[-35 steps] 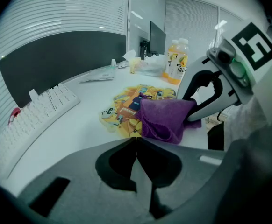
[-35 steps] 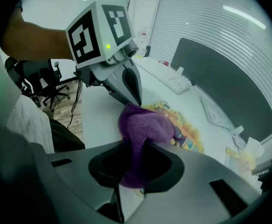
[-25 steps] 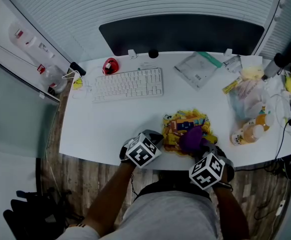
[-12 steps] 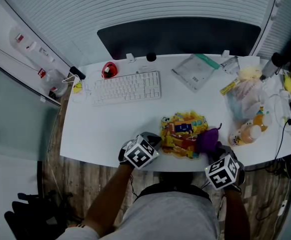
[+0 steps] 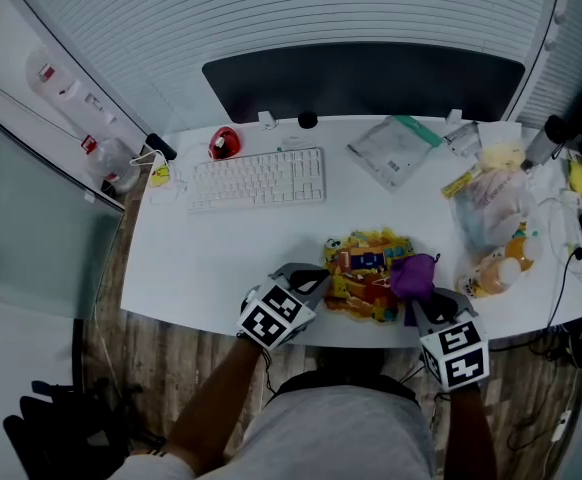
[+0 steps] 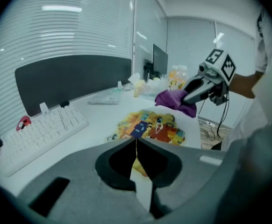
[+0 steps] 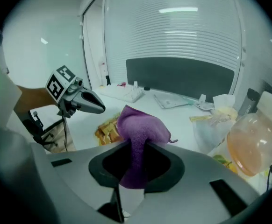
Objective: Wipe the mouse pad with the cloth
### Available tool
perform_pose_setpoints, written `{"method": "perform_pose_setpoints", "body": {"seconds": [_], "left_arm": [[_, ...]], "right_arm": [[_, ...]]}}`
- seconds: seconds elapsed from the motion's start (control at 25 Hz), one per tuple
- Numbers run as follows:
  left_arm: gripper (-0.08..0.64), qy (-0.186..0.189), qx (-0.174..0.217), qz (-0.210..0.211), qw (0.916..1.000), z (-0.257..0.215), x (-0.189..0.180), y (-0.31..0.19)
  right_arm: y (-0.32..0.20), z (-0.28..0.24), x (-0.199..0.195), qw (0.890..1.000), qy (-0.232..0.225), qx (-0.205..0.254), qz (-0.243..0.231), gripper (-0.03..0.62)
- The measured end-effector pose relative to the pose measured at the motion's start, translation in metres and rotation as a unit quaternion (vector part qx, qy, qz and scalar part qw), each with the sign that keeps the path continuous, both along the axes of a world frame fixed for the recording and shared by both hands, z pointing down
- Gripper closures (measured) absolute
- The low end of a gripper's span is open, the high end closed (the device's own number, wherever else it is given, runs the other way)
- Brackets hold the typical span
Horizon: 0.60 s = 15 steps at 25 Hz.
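Two grippers: flank the mouse pad (image 5: 366, 268) at near edge of desk (image 5: 201, 258).
Left gripper (image 5: 312, 278): jaws together at pad's left edge, likely steadying it.
Right gripper (image 5: 423, 304): clamped on cloth (image 5: 412, 273), bunched over pad's right side.

An office: white desk (image 5: 201, 258) with keyboard (image 5: 258, 177) and monitor (image 6: 160, 62), dark divider panel (image 5: 361, 78), slatted blinds (image 5: 271, 8) behind.

Count on surface (image 5: 201, 258): mouse pad (image 5: 363, 268) ×1; cloth (image 5: 412, 274) ×1; keyboard (image 5: 258, 178) ×1; clear pouch (image 5: 395, 151) ×1; bottle (image 5: 491, 278) of orange liquid ×1. Grippers ×2: left gripper (image 5: 316, 274), right gripper (image 5: 423, 304).
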<state>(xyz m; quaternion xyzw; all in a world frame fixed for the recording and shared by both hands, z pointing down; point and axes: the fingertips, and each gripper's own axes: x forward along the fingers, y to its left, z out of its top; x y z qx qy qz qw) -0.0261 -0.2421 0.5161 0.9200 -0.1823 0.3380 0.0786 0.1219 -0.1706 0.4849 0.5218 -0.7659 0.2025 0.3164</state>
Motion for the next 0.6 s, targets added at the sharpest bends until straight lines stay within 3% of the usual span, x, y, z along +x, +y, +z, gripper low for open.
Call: {"method": "perform_pose_setpoints", "body": {"seconds": [0.12, 0.24, 0.6], "left_arm": [[0.543, 0.066, 0.029, -0.014, 0.9973, -0.033, 0.007, -0.004], [0.543, 0.139, 0.055, -0.03, 0.9883, -0.071, 0.012, -0.005], [0.543, 0.293, 0.123, -0.062, 0.9461, -0.159, 0.016, 0.006]], "right_arm": [[-0.009, -0.021, -0.007, 0.998, -0.048, 0.036, 0.009, 0.523], [-0.017, -0.047, -0.015, 0.992, -0.098, 0.083, 0.013, 0.523], [-0.027, -0.116, -0.04, 0.955, -0.206, 0.215, -0.013, 0.523]]}}
